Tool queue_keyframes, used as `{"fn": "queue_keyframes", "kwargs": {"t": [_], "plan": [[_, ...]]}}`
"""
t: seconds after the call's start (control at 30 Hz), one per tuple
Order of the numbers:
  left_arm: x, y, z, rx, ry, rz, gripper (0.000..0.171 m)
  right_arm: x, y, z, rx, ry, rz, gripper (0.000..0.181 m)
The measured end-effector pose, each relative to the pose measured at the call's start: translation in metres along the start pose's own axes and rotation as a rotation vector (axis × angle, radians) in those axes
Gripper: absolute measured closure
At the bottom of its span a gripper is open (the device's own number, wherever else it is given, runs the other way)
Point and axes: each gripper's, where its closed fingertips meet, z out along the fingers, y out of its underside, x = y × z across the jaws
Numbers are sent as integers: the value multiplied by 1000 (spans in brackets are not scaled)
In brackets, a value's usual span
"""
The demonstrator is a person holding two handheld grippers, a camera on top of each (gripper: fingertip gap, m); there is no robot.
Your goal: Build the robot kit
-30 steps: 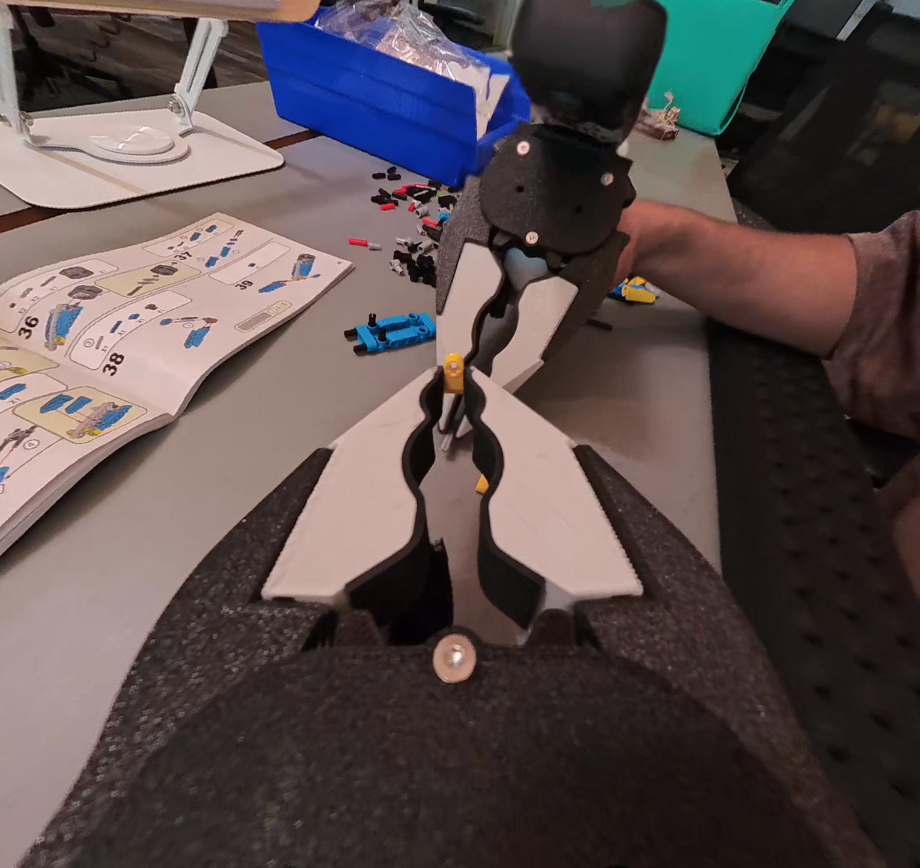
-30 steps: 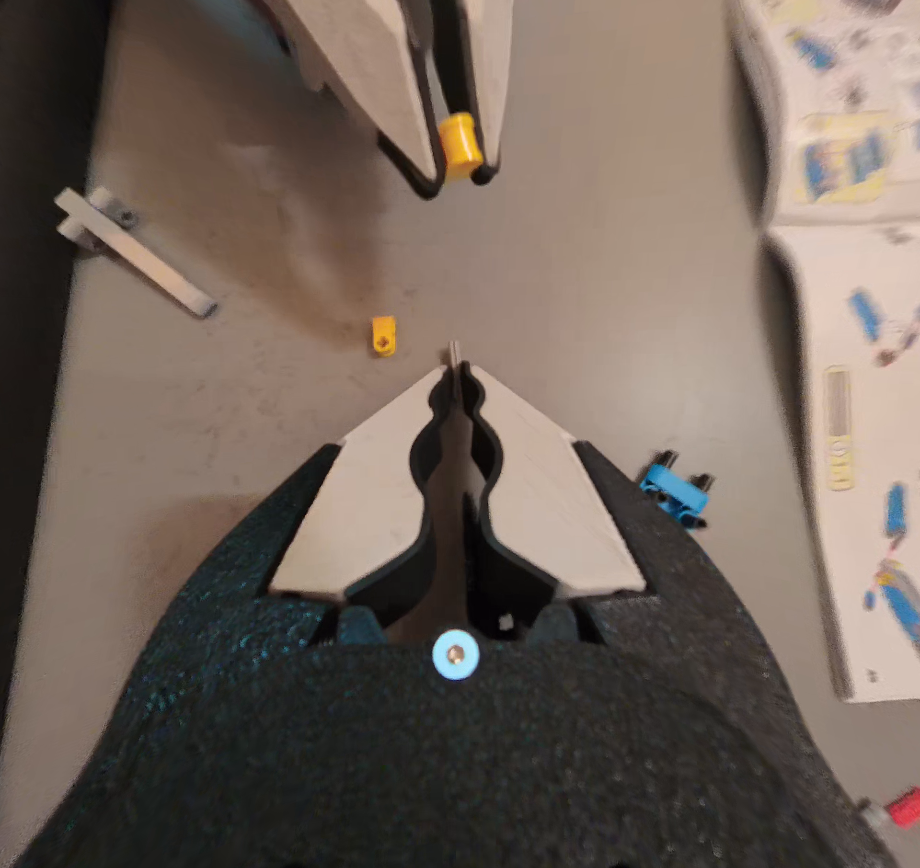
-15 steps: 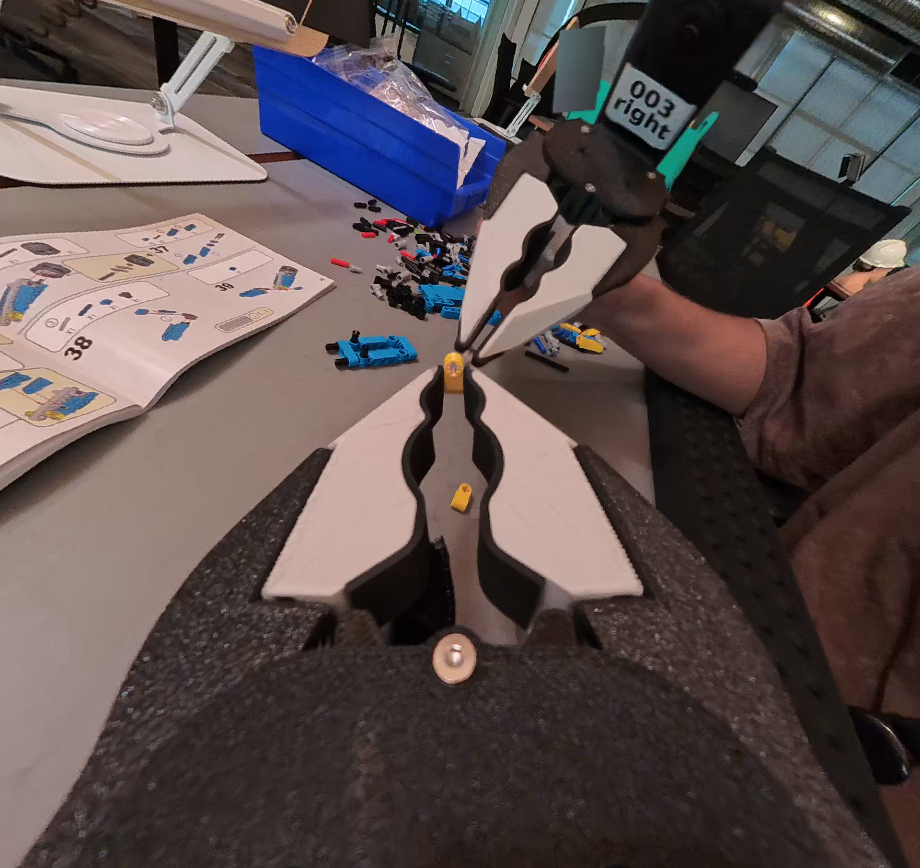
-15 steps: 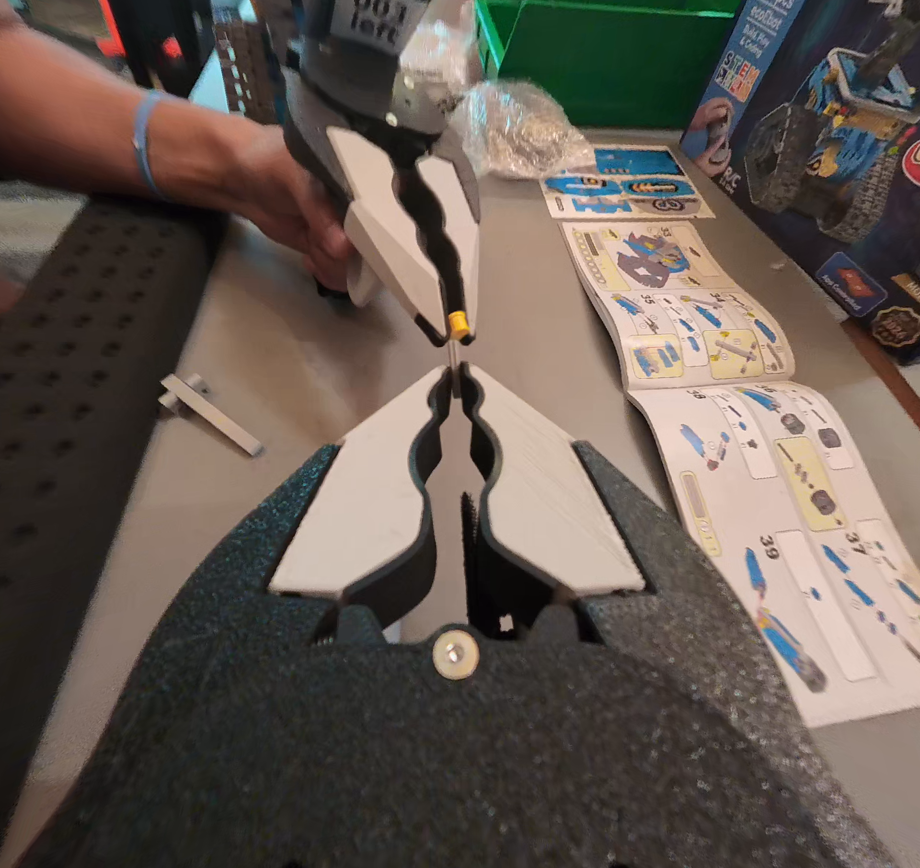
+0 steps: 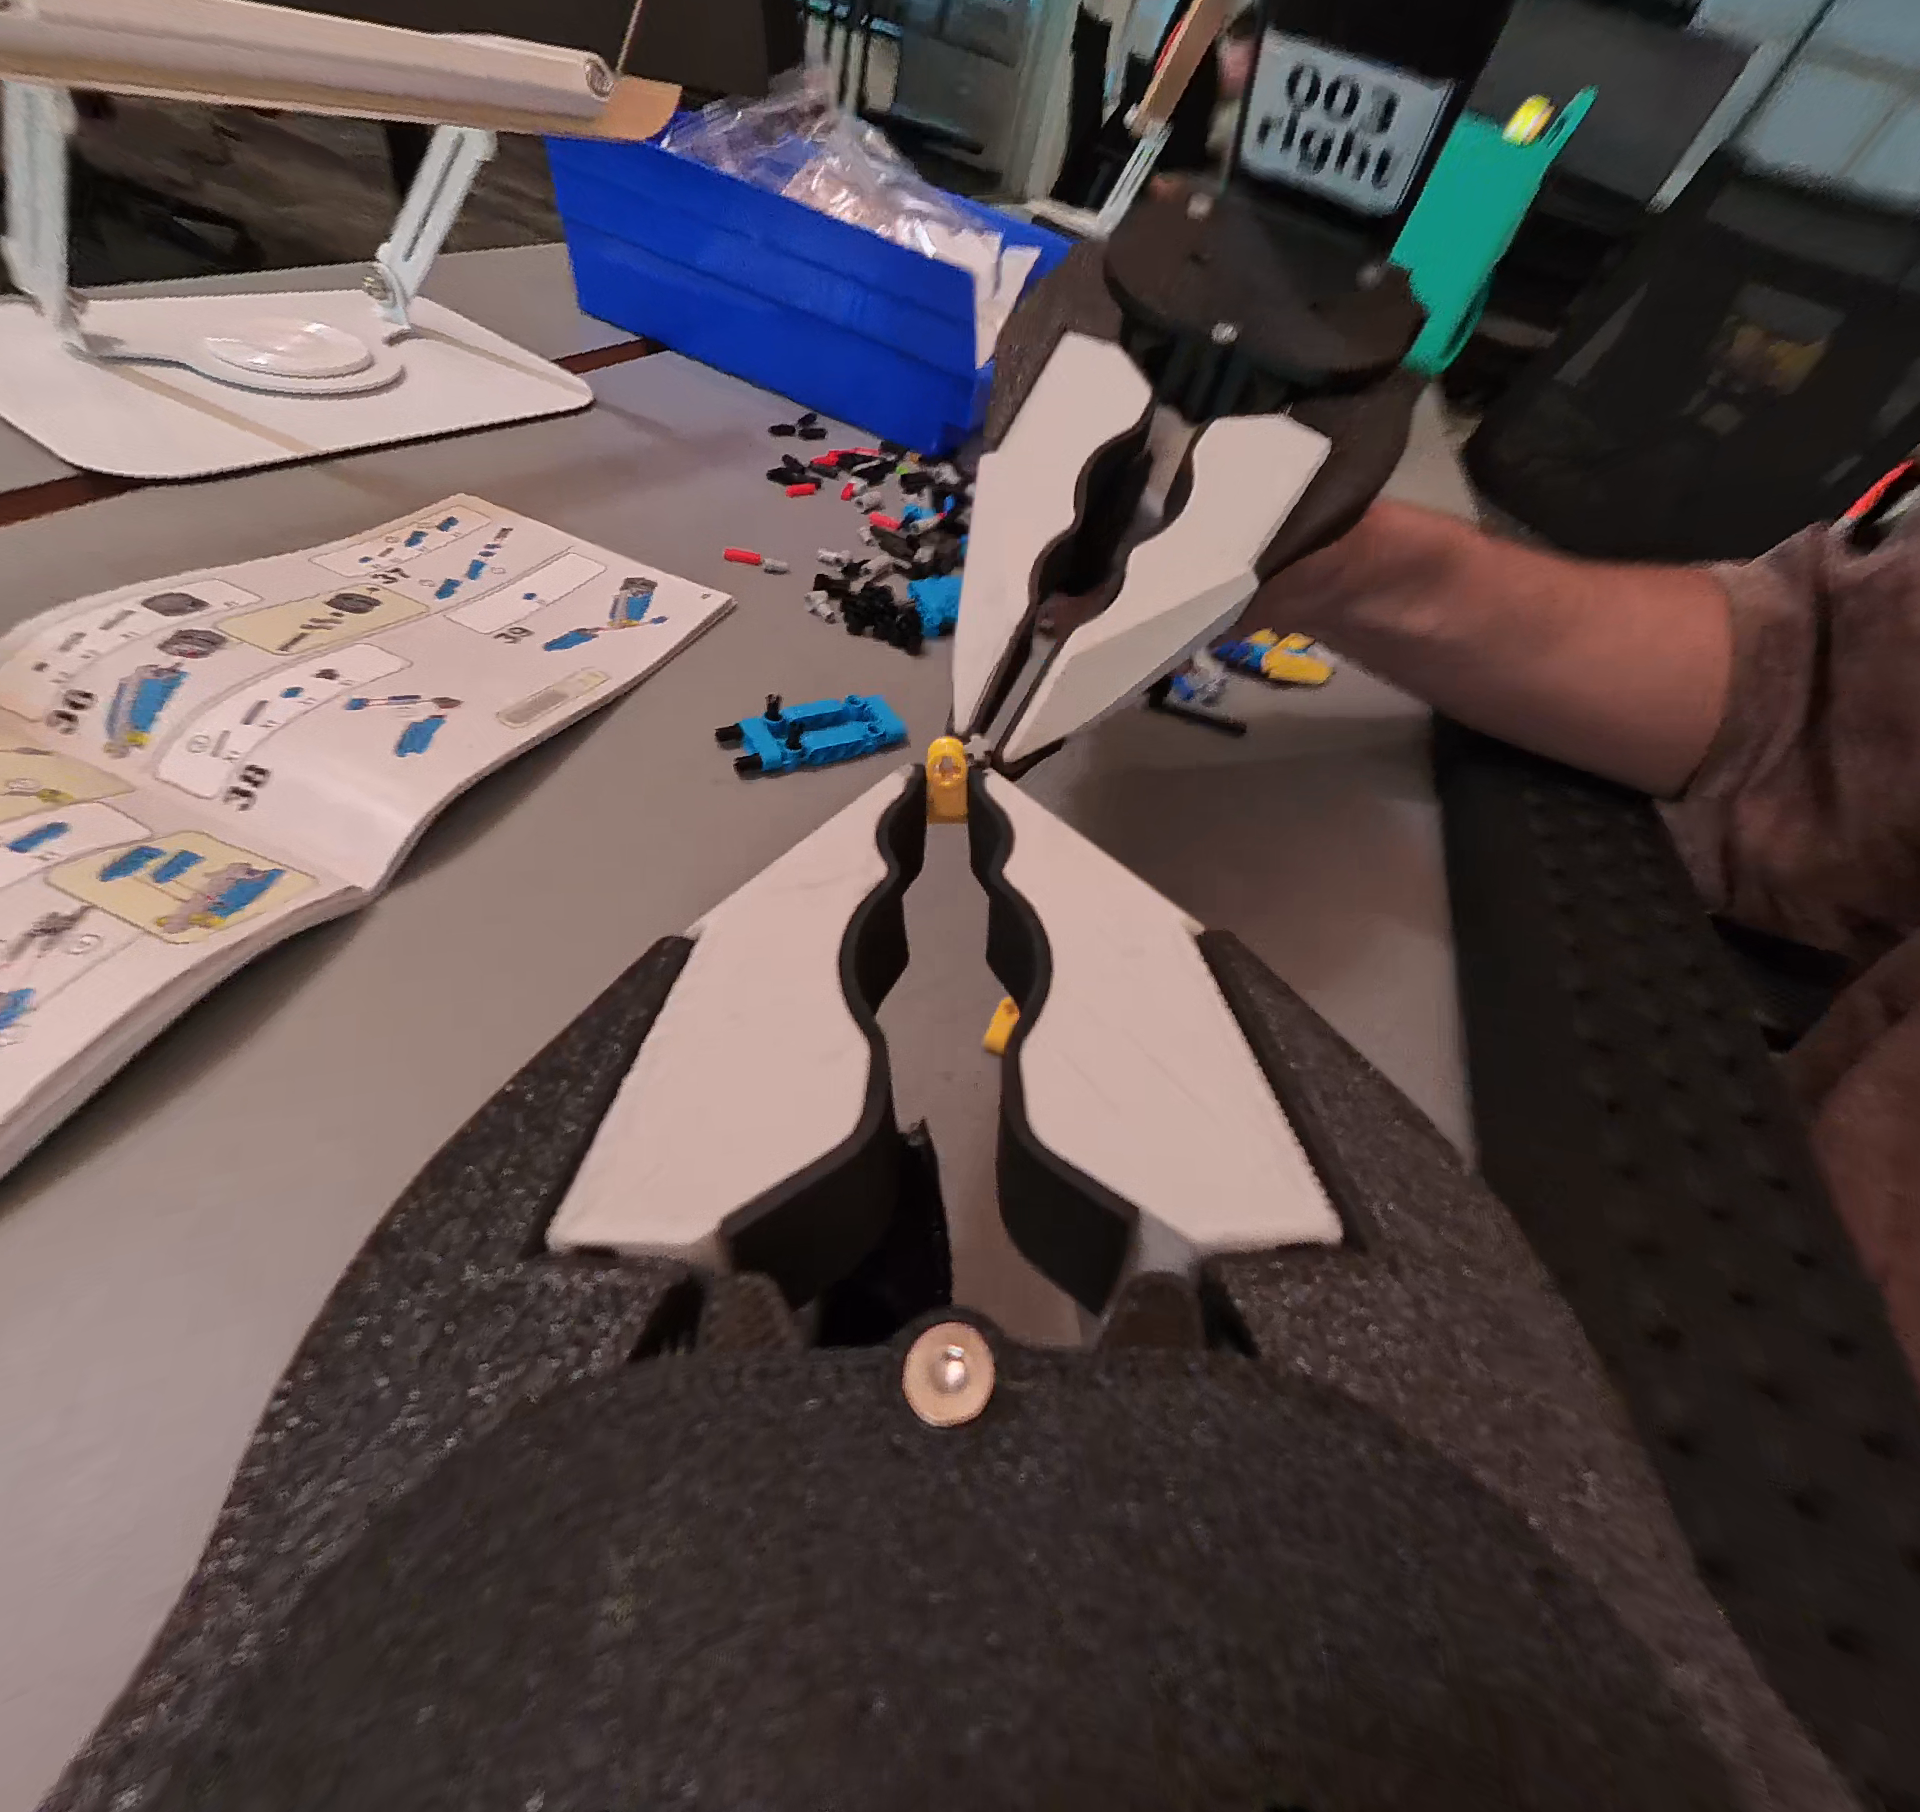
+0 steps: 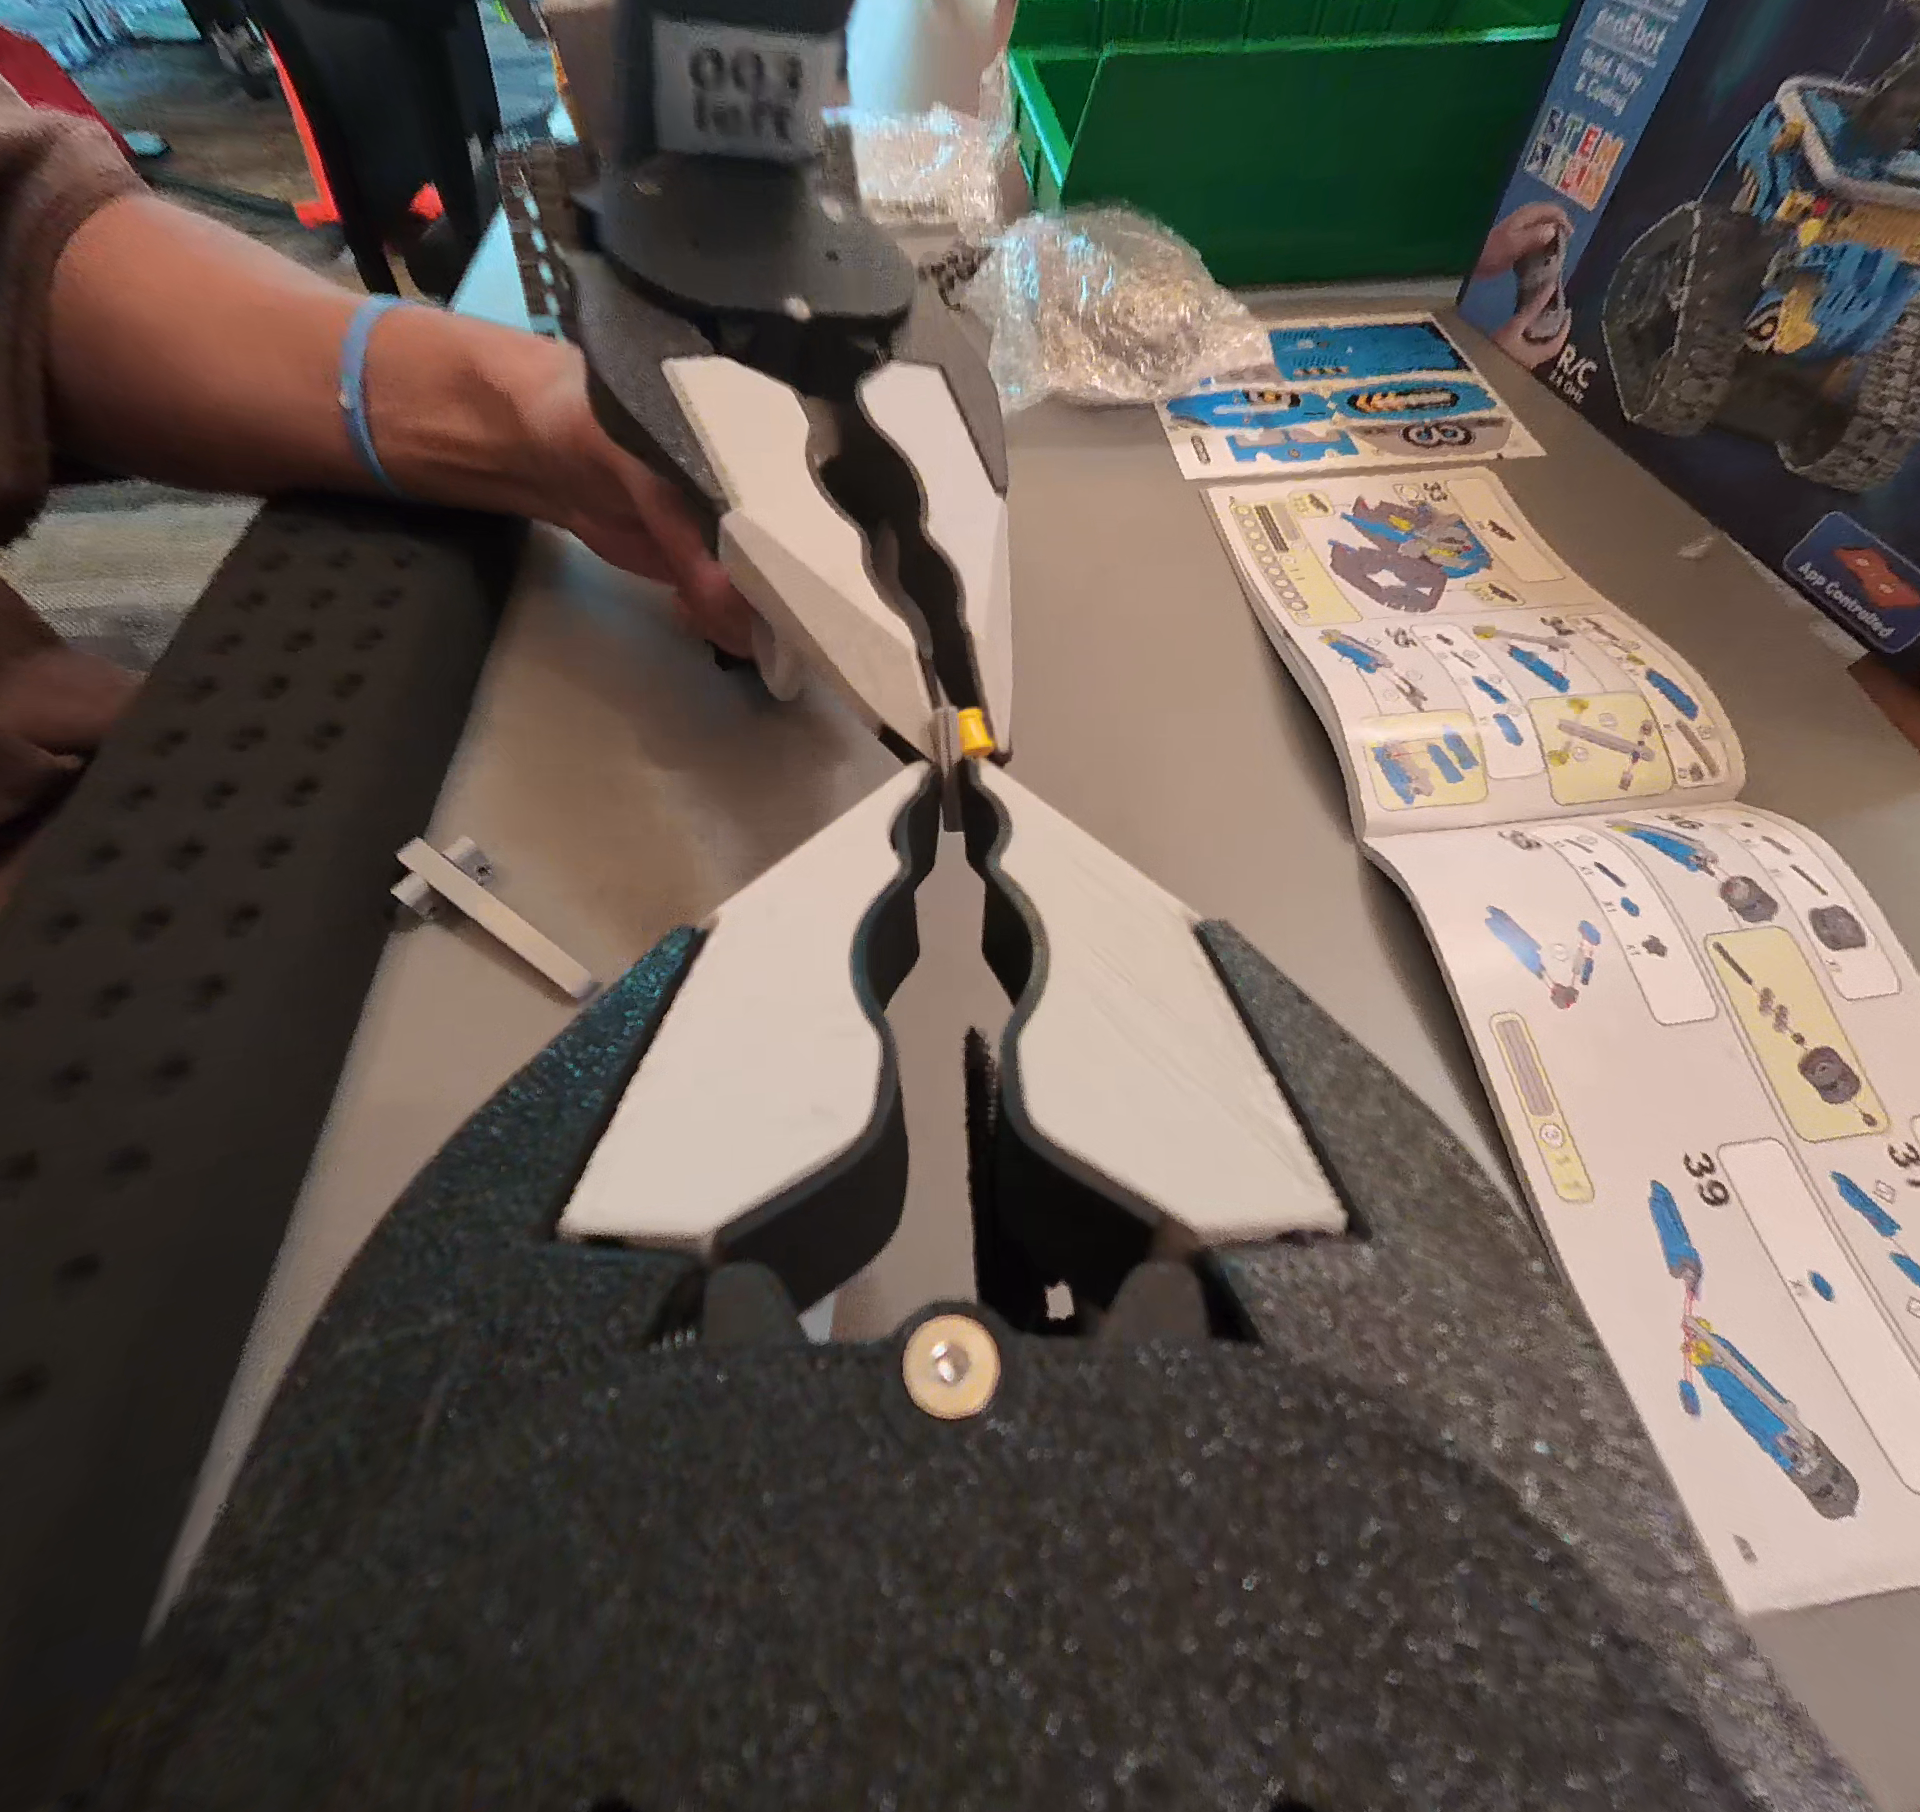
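Change: whereas half a second ago the grey rod [image 6: 945,775] sat below the yellow connector [image 5: 944,775], it now reaches into it.
Left hand-held gripper [image 5: 944,794]: clamped on yellow connector above the worktop [image 5: 499,952].
Right hand-held gripper [image 6: 947,788]: clamped on grey rod, long axis pointing forward.

The gripper bodies [image 5: 935,1606] were covered with rough, matt black foam, and their fingers [image 5: 748,1066] looked like smooth matt plastic. The yellow connector [image 5: 945,776] was glossy plastic. The booklet [image 6: 1621,1014] was smooth printed paper, and the table [image 5: 468,1014] was matt grey.
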Motion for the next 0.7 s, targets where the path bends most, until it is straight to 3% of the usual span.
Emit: {"fn": "queue_keyframes", "kwargs": {"t": [0.1,0.27,0.7], "plan": [[-4,7,4,-52,-69,90,165,3,10,2,-71,42,-57,177],[-13,13,4,-91,-121,111,165,7,18,4,-116,68,-70,177],[-2,20,8,-117,-50,92,165,3,29,12,-142,44,-84,178]]}}
